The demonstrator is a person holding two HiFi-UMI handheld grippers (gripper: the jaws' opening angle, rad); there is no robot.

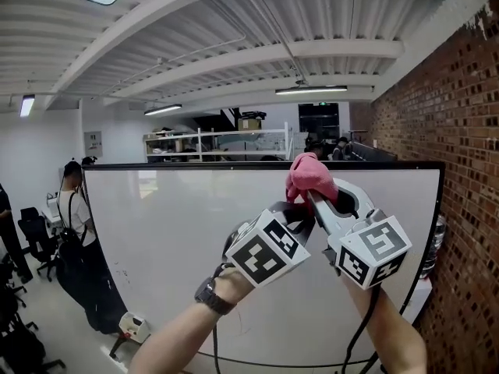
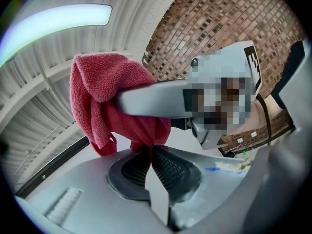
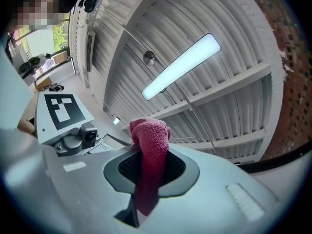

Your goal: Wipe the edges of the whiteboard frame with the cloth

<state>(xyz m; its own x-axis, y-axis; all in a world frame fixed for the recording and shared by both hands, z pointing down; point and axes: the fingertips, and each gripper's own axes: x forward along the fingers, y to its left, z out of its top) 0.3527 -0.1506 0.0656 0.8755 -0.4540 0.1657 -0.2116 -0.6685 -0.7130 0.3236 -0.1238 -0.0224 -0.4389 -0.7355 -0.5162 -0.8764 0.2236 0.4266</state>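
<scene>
cloth (image 3: 148, 145): fuzzy terry; whiteboard (image 1: 171, 240): smooth, glossy; right claw (image 3: 147, 168): matt grey plastic, ribbed pads (image 3: 127, 167); wall (image 1: 460, 209): rough brick

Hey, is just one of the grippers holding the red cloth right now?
No, the left gripper and the right gripper are both shut on the red cloth, up at the top edge of the whiteboard.

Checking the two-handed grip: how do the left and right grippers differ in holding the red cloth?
The left gripper pinches just a small fold of the cloth; the right gripper has a strip running deep between its pads. The left faces the brick wall; the right tilts up at the ceiling. Both are shut on the cloth near the whiteboard frame's top edge.
</scene>
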